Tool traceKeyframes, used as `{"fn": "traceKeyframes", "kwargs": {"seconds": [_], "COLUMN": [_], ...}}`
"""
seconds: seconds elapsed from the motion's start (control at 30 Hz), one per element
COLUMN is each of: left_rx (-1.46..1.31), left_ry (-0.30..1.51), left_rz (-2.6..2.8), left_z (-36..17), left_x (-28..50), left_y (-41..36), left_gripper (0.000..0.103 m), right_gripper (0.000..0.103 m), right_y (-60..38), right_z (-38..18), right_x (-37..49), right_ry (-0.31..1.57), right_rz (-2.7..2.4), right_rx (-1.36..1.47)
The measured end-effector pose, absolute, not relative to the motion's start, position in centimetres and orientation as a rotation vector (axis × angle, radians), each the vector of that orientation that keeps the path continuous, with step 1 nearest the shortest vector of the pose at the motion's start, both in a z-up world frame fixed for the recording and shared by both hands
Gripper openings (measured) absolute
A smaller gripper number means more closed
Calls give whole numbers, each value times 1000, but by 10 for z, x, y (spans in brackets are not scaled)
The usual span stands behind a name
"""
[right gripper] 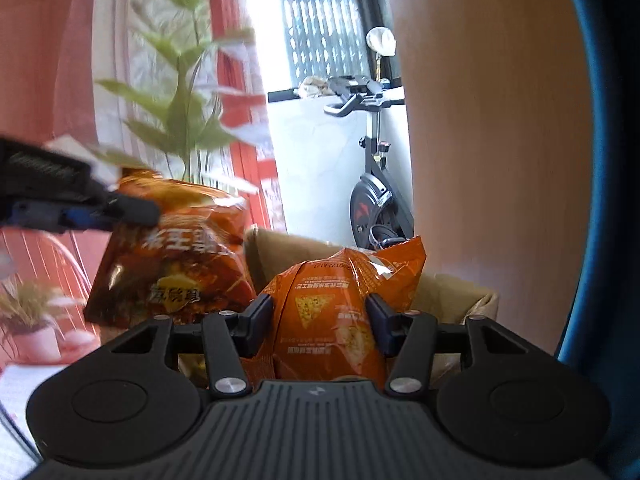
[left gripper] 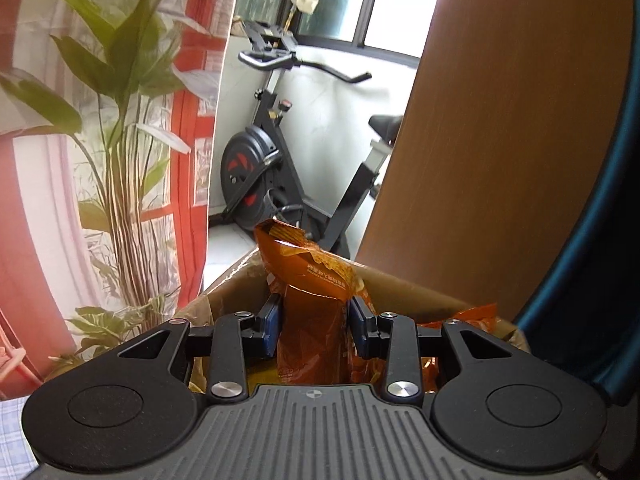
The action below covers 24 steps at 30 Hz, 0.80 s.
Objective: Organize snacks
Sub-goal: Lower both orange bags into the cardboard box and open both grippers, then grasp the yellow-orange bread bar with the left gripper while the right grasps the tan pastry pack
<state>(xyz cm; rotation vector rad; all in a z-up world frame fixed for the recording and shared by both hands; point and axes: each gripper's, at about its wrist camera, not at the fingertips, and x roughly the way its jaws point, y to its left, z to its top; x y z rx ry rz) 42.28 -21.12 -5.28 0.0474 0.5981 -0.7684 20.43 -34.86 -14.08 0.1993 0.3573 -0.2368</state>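
1. Snacks filled both grips: the left gripper was clamped nearly closed on a dark orange chip bag, pinched thin so it hung upright over the cardboard box.
2. The right gripper, jaws about half apart, squeezed a puffier orange tortilla-chip bag above that same box, probably to drop it in.
3. More orange packets already lay inside the box.
4. Beyond it stood a wooden panel, a leafy plant, red-patterned curtains and an exercise bike by a bright window; the surface beneath the box was hidden.
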Motion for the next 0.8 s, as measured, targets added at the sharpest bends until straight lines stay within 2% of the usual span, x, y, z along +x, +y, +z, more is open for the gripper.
{"fn": "traceKeyframes", "kwargs": {"seconds": [0.13, 0.2, 0.27, 0.3, 0.4, 0.43, 0.8], "left_rx": [117, 150, 155, 154, 135, 130, 55], "left_ry": [600, 593, 576, 568, 566, 559, 513], "left_rz": [-743, -716, -712, -711, -719, -719, -678], "left_z": [-62, -64, -63, -61, -56, -54, -24], "left_x": [432, 437, 437, 436, 430, 427, 371], "left_y": [-223, -228, -225, -223, -212, -208, -124], "left_gripper": [40, 67, 76, 76, 81, 82, 84], "right_gripper": [54, 54, 56, 57, 75, 78, 78], "right_y": [-340, -339, -340, -340, -342, -342, -315], "right_z": [-145, -144, -144, -144, -140, -138, -108], "right_x": [209, 211, 212, 212, 208, 205, 171], "right_ry": [377, 385, 403, 412, 411, 402, 327], "right_rz": [-221, -225, -222, -219, -232, -232, -169], "right_rx": [148, 132, 124, 120, 127, 134, 196]}}
